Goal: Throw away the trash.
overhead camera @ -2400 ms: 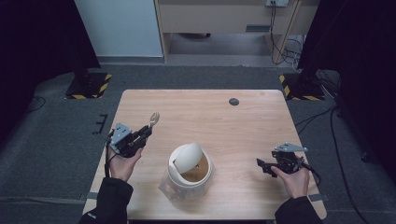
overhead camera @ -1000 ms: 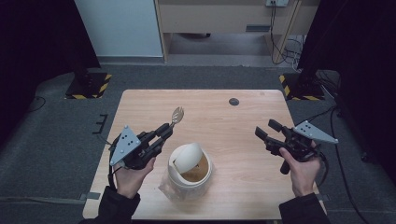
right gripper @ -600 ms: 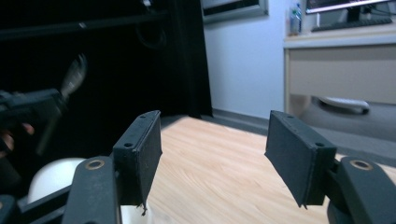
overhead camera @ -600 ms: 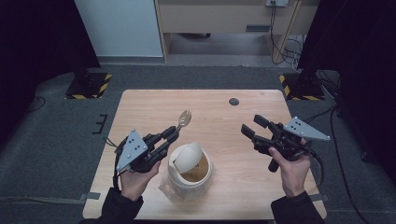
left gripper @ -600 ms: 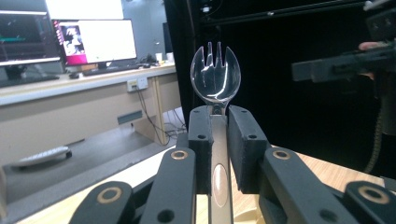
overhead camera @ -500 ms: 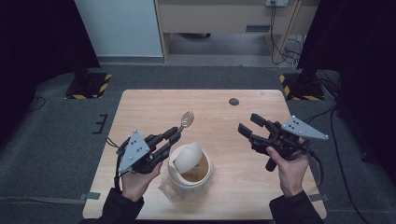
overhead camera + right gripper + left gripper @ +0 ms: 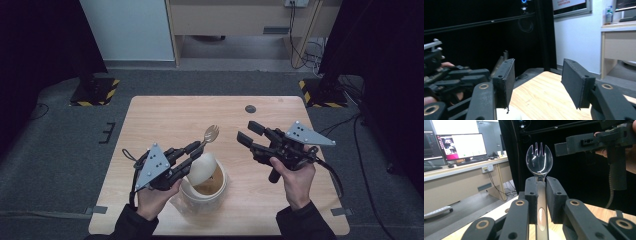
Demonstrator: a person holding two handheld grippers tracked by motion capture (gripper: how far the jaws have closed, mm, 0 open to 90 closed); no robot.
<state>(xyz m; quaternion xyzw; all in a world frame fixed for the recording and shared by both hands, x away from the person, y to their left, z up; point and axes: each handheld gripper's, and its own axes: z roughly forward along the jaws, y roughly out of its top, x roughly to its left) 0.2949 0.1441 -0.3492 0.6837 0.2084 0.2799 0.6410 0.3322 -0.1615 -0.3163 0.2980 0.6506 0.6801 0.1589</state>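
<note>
From above, on the left we see the left gripper (image 7: 196, 148) clamped tight on the handle of a spork (image 7: 210, 133), whose pronged head sticks out beyond the jaws, above the table (image 7: 165, 117) and just past the cream bin (image 7: 202, 192). The bin stands at the near middle of the table; its domed swing lid (image 7: 202, 167) is tipped, showing a brown inside. What lies in it we cannot tell. To the right, the right gripper (image 7: 250, 132) is raised, its jaws partly apart with nothing between them; they have just been closing. The left gripper view shows the spork's clear bowl and tines upright between the pads. The right gripper view shows bare tabletop through the gap.
</note>
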